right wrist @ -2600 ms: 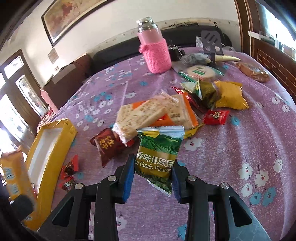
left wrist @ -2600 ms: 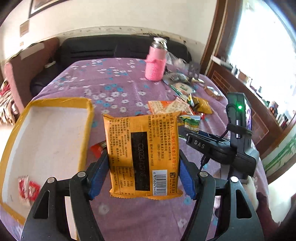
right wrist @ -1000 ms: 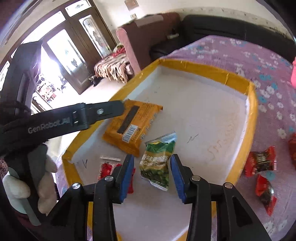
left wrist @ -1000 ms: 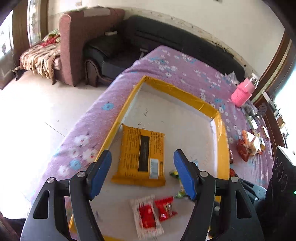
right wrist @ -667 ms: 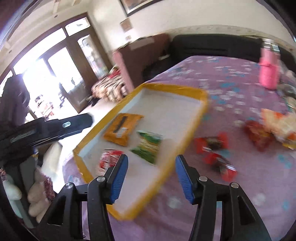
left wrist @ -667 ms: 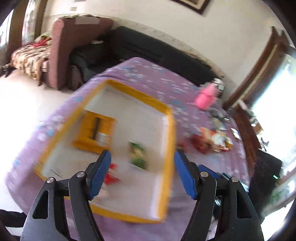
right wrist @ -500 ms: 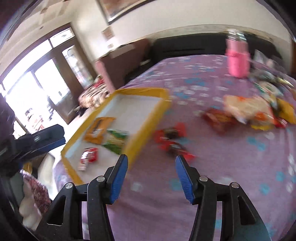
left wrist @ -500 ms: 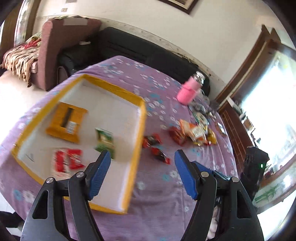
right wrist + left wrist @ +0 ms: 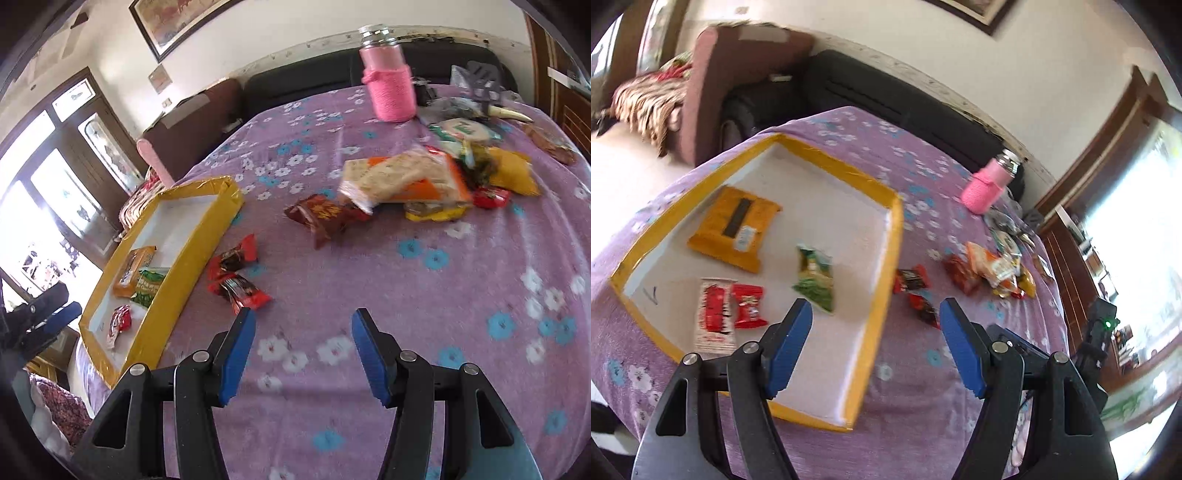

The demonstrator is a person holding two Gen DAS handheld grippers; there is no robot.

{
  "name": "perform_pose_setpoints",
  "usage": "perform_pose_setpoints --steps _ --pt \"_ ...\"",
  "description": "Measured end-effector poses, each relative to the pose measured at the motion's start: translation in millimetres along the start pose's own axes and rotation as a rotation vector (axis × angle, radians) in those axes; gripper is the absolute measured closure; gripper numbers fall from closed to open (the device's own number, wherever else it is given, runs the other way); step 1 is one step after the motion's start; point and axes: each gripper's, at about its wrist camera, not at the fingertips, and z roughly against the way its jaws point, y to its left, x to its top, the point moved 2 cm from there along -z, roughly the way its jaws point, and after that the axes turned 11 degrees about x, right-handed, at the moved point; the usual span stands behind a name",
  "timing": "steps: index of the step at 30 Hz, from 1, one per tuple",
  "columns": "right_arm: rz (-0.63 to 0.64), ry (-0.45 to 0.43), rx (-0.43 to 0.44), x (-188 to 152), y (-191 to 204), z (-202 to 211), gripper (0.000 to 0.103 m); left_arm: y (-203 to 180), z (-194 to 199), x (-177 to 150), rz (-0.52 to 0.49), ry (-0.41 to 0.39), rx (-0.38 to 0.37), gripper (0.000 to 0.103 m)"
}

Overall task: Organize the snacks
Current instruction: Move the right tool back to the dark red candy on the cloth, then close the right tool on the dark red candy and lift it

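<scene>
A: Purple floral cloth [image 9: 424, 280] is covering the whole table, and a dark sofa [image 9: 886, 99] is sitting along the far wall behind it.

B: What is lying on that cloth?

A: Biggest is the yellow-rimmed tray [image 9: 886, 266] with its white floor, resting at the left end. Inside it an orange packet [image 9: 733, 227] is lying toward the far side, a green pea packet [image 9: 814, 278] is lying near the right rim, and two red-and-white sachets [image 9: 729, 306] are lying side by side toward the near rim.

B: And outside the tray?

A: A pink-sleeved bottle [image 9: 388, 79] is standing upright at the far end. Near it a loose heap of snacks [image 9: 406, 181] is spreading across the cloth, with a dark red packet [image 9: 325, 216] at its near edge. Two small red candies [image 9: 236, 273] are lying just beside the tray's right rim, touching each other.

B: What are the tools doing?

A: The left gripper [image 9: 875, 343] is hanging over the tray's near right corner, jaws standing wide apart with nothing between them. The right gripper [image 9: 303, 350] is hovering over bare cloth, near the candies; its jaws have just been opening and are standing apart, gripping nothing.
</scene>
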Motion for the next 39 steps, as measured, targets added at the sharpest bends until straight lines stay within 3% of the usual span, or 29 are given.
perform_pose_setpoints --steps 5,11,12,13,16,21,23,24,25,28,34,39 --pt "-0.005 0.049 0.007 26 20 -56 0.049 15 -3 -3 0.007 0.012 -0.003 0.032" --pt "0.008 0.086 -0.082 64 41 -122 0.057 23 -1 -4 -0.011 0.003 -0.009 0.032" --pt "0.025 0.111 -0.095 65 45 -133 0.062 24 0 -3 -0.013 0.003 -0.008 0.032" --pt "0.044 0.138 -0.113 64 48 -141 0.073 25 0 -2 -0.019 0.002 -0.011 0.032" --pt "0.141 0.182 -0.174 52 59 -140 0.084 25 0 -1 -0.033 -0.001 -0.020 0.032" --pt "0.185 0.272 -0.186 12 46 -89 0.081 15 -3 -5 -0.073 0.010 -0.052 0.032" --pt "0.149 0.226 -0.111 9 33 -58 0.081 5 -4 -10 -0.101 0.016 -0.069 0.032" --pt "0.114 0.169 -0.078 10 21 -35 0.073 0 -6 -11 -0.114 0.021 -0.073 0.032" --pt "0.094 0.138 -0.086 13 13 -22 0.063 -4 -7 -13 -0.127 0.027 -0.076 0.032" --pt "0.051 0.048 -0.145 24 -14 3 0.062 -18 -8 -20 -0.162 0.039 -0.088 0.032" --pt "-0.060 -0.066 -0.091 55 -35 -18 0.057 -42 -10 -36 -0.260 0.074 -0.078 0.032" --pt "0.012 -0.031 -0.118 87 -25 -60 0.050 -48 -9 -40 -0.289 0.078 -0.075 0.032"
